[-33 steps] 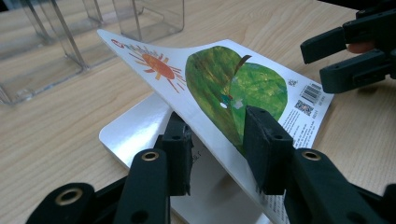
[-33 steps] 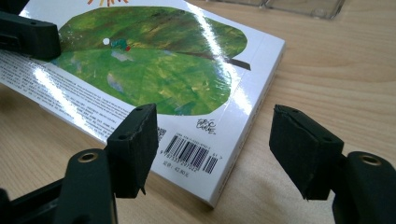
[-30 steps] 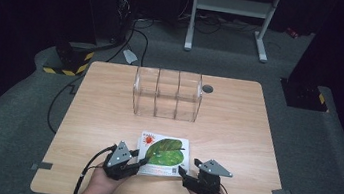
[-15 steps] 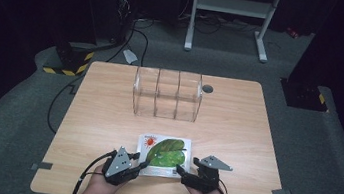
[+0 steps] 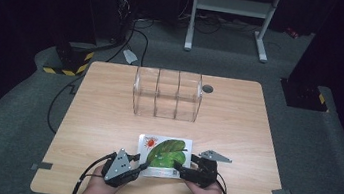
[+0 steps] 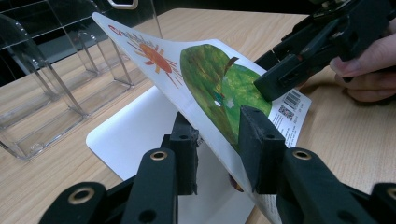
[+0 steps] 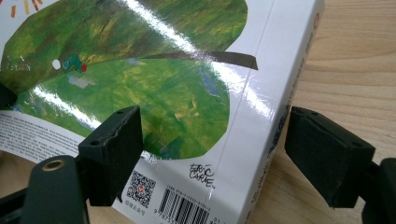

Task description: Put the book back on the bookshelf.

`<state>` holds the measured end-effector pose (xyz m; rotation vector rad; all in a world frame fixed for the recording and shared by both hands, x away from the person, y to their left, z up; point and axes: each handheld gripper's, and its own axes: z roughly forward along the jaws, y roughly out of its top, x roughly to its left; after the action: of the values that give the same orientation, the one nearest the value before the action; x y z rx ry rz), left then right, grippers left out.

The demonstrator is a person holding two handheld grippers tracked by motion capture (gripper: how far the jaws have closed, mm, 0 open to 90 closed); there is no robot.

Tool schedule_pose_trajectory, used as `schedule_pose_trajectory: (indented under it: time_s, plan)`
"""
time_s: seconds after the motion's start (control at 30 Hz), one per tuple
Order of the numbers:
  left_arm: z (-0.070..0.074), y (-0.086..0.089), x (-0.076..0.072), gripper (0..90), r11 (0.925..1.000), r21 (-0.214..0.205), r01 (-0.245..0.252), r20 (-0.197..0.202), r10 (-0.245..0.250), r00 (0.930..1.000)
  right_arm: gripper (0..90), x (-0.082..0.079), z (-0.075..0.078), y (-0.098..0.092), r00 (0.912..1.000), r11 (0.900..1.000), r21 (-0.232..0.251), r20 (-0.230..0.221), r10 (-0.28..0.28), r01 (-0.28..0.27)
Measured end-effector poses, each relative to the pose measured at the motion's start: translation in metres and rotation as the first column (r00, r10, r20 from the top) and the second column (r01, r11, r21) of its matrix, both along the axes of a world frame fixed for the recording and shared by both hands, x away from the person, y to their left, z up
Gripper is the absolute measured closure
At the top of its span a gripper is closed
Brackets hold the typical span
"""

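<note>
A white picture book point(image 5: 165, 150) with a green leaf on its cover lies near the table's front edge. My left gripper point(image 5: 139, 166) is at its near left corner, and its jaws have just been closing. In the left gripper view my left gripper point(image 6: 219, 140) is shut on the cover point(image 6: 205, 79), which tilts up off a white page point(image 6: 135, 135). My right gripper point(image 5: 181, 169) is at the near right corner, and its jaws have just been opening. My right gripper point(image 7: 215, 140) is open, straddling the book's spine edge point(image 7: 261, 116). Its right pad stands apart from the spine.
A clear plastic organizer point(image 5: 167, 94) with three compartments stands at the middle back of the wooden table point(image 5: 237, 121), beyond the book. A small dark disc point(image 5: 207, 88) sits next to it. Cables trail from both grippers over the front edge.
Both hands stay at the book's near corners. The left gripper sits slightly lower in the high view. The book has not shifted on the table.
</note>
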<state>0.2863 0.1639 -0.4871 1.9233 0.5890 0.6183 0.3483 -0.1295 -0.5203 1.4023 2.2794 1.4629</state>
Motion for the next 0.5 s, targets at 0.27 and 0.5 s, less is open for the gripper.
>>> schedule_pose_trajectory:
  time_s: [0.27,0.5]
  plan:
    - [-0.0013,0.0005,-0.0007,68.1,1.0000,0.005,0.001,-0.002,-0.001,1.0000,20.9,-0.0003,0.0010,0.0020,0.9998,0.9999,-0.001,0.011,0.014,-0.014]
    - [-0.0037,0.0010,0.0010,69.1,0.9999,0.011,0.002,-0.025,-0.001,0.9997,26.4,-0.0043,0.0046,0.0004,0.9990,0.9999,-0.004,0.044,-0.011,0.011]
